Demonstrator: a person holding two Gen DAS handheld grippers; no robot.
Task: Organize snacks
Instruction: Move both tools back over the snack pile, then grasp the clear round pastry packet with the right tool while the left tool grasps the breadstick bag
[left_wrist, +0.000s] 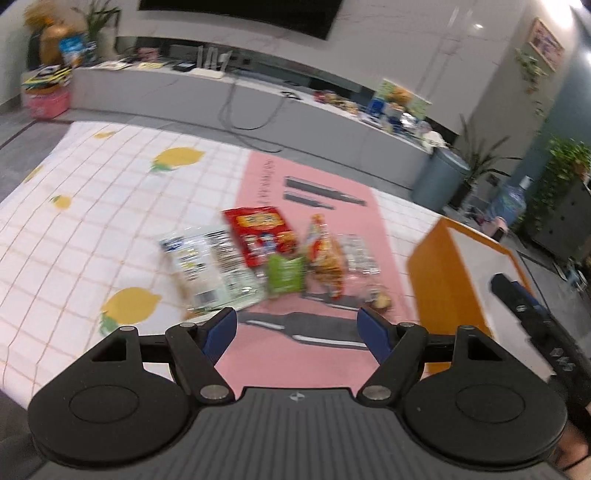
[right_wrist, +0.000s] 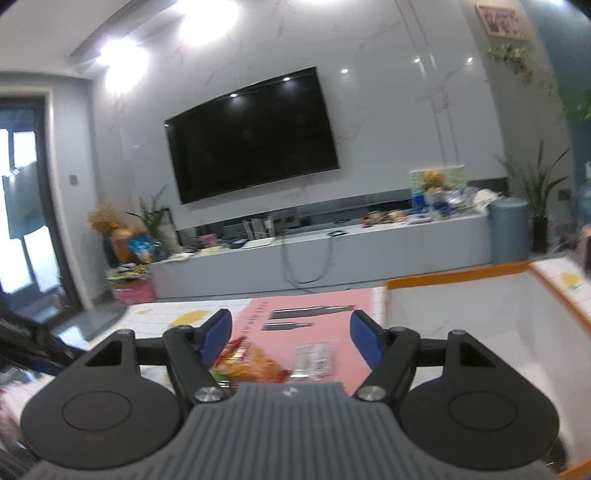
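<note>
**Snack pile on the pink mat, both hand-held grippers open and empty**

Left wrist view is looking down onto the worktop (left_wrist: 74, 229), which is wearing a white grid cloth with lemon prints and a pink mat (left_wrist: 317, 206) down the middle. The snacks are lying in a loose cluster on the mat: a white packet (left_wrist: 207, 269) at the left edge, partly on the cloth; a red packet (left_wrist: 262, 234) behind it; a small green packet (left_wrist: 286, 273) in front; an orange-red packet (left_wrist: 327, 258) just beside the green one; a clear wrapper (left_wrist: 358, 254) to the right. The view is blurred, so print on the packets is not readable.

The left hand-held gripper (left_wrist: 297, 325) is hovering just short of the pile, jaws standing wide, nothing between them. An orange-rimmed box (left_wrist: 439, 280) with a white inside is sitting to the right of the snacks, and the black and blue tip of the right hand-held gripper is showing over it in this view only.

Right wrist view is pointing nearly level, so it is mostly showing the room: a wall television (right_wrist: 251, 136) and a long grey cabinet (right_wrist: 332, 254). Only the orange-red packet (right_wrist: 258, 365) and clear wrapper (right_wrist: 314, 356) are showing low in frame. The right hand-held gripper (right_wrist: 291, 339) is standing partly open above them, gripping nothing. The box (right_wrist: 458, 314) is at its right.
</note>
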